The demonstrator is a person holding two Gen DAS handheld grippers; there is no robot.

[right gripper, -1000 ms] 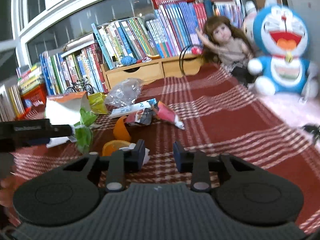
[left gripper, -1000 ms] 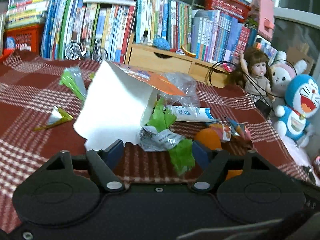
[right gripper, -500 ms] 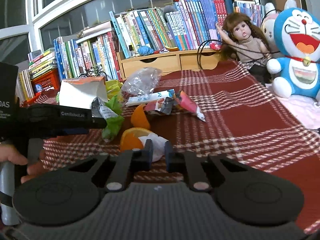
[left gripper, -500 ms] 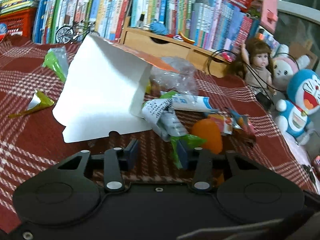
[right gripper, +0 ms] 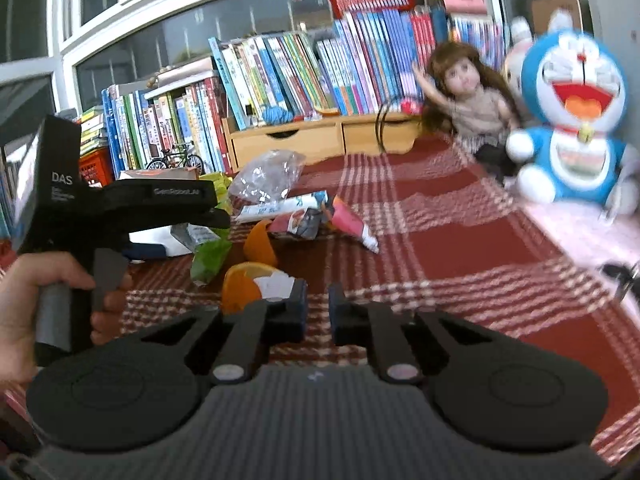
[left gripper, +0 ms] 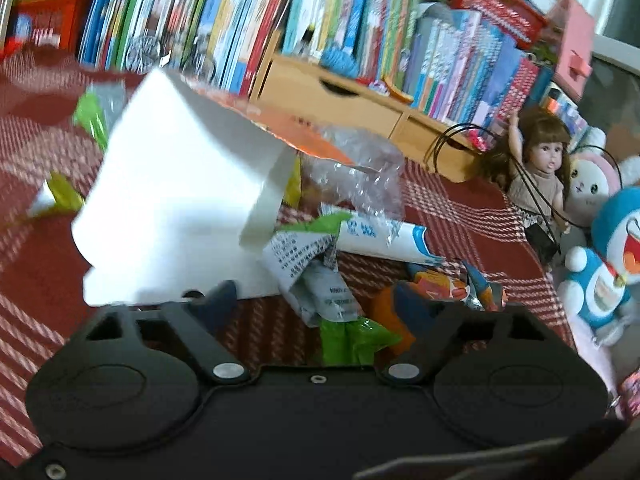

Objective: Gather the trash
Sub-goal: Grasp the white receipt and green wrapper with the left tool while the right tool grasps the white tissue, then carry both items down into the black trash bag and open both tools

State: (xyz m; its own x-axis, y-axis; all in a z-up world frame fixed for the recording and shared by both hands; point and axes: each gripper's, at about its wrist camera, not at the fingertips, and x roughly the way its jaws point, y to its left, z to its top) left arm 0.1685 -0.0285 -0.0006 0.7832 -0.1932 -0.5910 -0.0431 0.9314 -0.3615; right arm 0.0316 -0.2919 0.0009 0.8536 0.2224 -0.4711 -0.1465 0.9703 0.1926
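- Green wrapper lies at the mouth of the tipped white paper bag; not yet inside.
- Left gripper spread wide around it.
- Right gripper nearly closed, empty.
- Orange peel, plastic bag and other wrappers left on the plaid cloth.

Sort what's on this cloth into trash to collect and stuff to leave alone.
Trash:
green wrapper
clear plastic bag
orange peel
red snack packet
white paper bag, probably the collector

Leave alone:
doll
blue plush cat
books
toy bicycle
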